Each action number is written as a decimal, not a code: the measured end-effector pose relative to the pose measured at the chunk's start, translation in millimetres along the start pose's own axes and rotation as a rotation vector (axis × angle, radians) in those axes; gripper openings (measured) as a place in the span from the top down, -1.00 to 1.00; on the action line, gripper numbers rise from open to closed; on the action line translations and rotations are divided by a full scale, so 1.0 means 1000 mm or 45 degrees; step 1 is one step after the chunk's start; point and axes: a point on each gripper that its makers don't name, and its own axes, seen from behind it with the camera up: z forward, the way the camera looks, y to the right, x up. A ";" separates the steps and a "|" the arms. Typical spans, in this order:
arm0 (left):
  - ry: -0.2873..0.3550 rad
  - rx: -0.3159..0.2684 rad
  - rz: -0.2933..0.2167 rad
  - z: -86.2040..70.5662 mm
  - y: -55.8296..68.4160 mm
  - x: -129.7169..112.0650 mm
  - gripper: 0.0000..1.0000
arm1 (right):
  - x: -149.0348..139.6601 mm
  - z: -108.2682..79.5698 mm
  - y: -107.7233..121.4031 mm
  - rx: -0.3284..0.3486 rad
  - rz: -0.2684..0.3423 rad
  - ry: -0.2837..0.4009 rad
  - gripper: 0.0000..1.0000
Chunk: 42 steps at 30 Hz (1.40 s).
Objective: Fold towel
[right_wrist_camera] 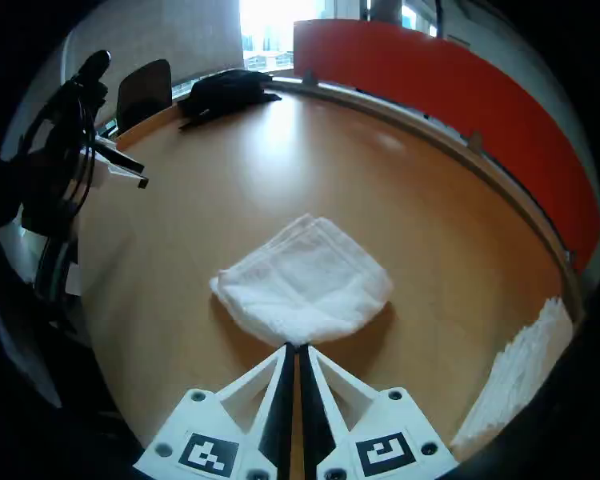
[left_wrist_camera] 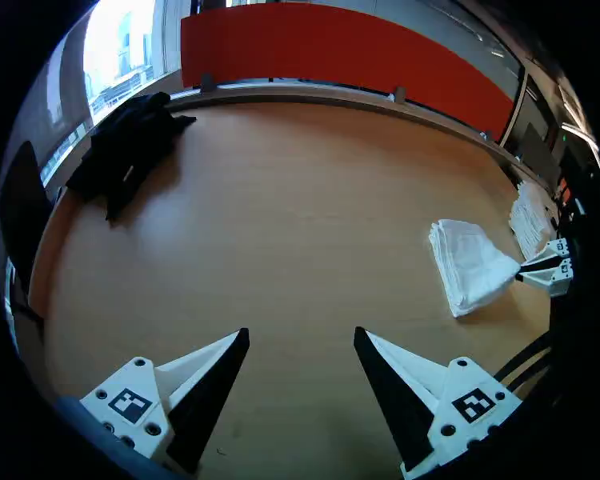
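**A:** What do you see in the left gripper view?

**B:** The left claw (left_wrist_camera: 301,332) is opened wide and holds nothing. Between its two fingers there is only bare wood. It hangs above a large wooden counter (left_wrist_camera: 300,208) with a curved far edge.

**A:** And where is the towel?

**B:** The towel (left_wrist_camera: 468,264) lies folded and white on the right side of the counter, well apart from the left claw. The right claw (left_wrist_camera: 521,272) touches its corner with the tips. Behind it, near the counter's edge, is a stack of white cloths (left_wrist_camera: 532,216).

**A:** How is the room?

**B:** A long red panel (left_wrist_camera: 340,48) stands along the far edge. At the far left lies a black garment (left_wrist_camera: 128,152), and beyond it is a bright window (left_wrist_camera: 120,48).

**A:** Now the right gripper view, please.

**B:** The right claw (right_wrist_camera: 297,350) is almost closed, and only a thin slit shows between its fingers. Its tips are at the nearest corner of the towel (right_wrist_camera: 304,288). I cannot tell whether cloth is caught between them. The towel sits as a folded square, turned like a diamond, in the middle of the counter.

**A:** And around it?

**B:** The red panel runs along the right. The stack of white cloths is at the lower right, near the rim. The black garment lies at the far end, beside a dark chair (right_wrist_camera: 144,92). The left claw shows at the left, over the counter's edge.
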 end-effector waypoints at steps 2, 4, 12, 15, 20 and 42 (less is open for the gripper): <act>0.004 -0.002 0.002 0.000 0.000 0.001 -0.95 | 0.016 -0.005 0.003 -0.010 -0.021 0.030 0.92; 0.008 -0.003 0.003 0.000 0.001 0.002 -0.95 | 0.031 -0.011 0.006 -0.019 -0.043 0.056 0.92; 0.026 -0.010 -0.005 -0.001 0.001 0.008 -0.95 | 0.086 -0.036 0.011 -0.048 -0.133 0.153 0.92; 0.032 -0.011 -0.003 -0.002 0.001 0.010 -0.95 | 0.103 -0.044 0.012 -0.050 -0.149 0.189 0.92; 0.040 -0.014 0.003 -0.002 0.001 0.013 -0.95 | 0.122 -0.056 0.014 -0.058 -0.156 0.236 0.92; 0.058 -0.029 0.018 -0.004 0.007 0.020 -0.95 | 0.149 -0.098 0.071 -0.168 -0.112 0.282 0.92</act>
